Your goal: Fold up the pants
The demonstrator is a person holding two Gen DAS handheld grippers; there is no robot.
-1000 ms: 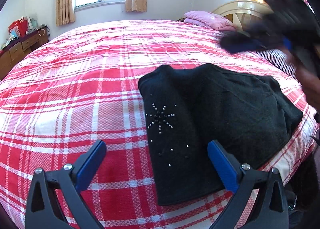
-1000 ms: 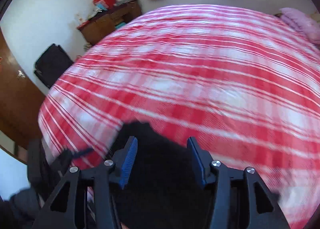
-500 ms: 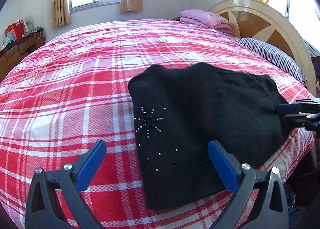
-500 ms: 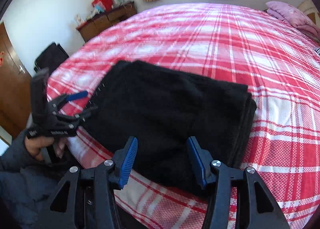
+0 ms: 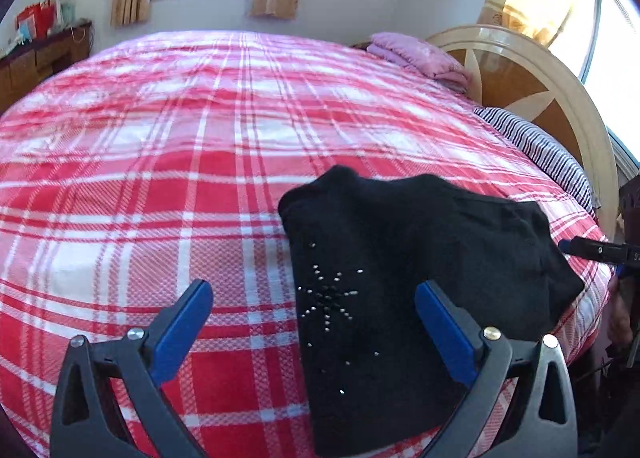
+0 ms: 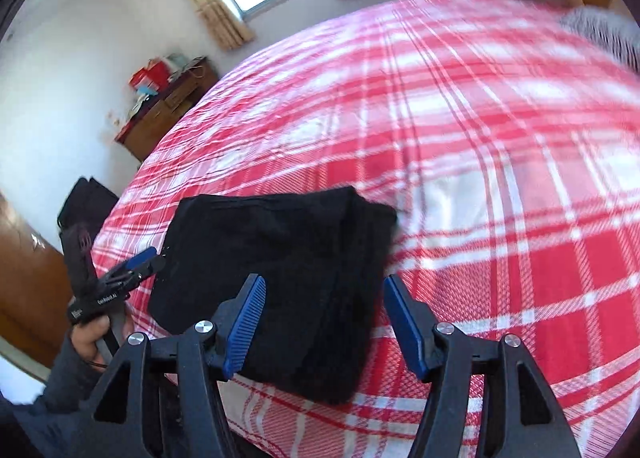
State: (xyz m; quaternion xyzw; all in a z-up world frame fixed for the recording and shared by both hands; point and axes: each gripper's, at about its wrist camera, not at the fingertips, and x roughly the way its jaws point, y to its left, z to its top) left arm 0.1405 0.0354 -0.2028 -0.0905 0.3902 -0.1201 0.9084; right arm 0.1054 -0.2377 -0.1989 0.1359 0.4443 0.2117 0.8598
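The black pants (image 5: 400,278) lie folded into a compact stack near the bed's front edge, with a star of small studs on top. They also show in the right wrist view (image 6: 288,258). My left gripper (image 5: 314,322) is open and empty, held above the near end of the pants. My right gripper (image 6: 324,322) is open and empty above the other side of the stack. The left gripper also shows in the right wrist view (image 6: 150,260), and the right gripper's tip shows at the edge of the left wrist view (image 5: 592,252).
A red and white plaid bedspread (image 5: 180,162) covers the bed. Pink folded bedding (image 5: 416,54) and a striped pillow (image 5: 536,146) lie by the headboard (image 5: 520,70). A wooden dresser (image 6: 168,106) stands by the wall, a dark bag (image 6: 86,202) on the floor.
Both grippers have drawn back from the folded pants. The right gripper, over the bed a second ago, has swung round to the stack's right side. The pants lie still.
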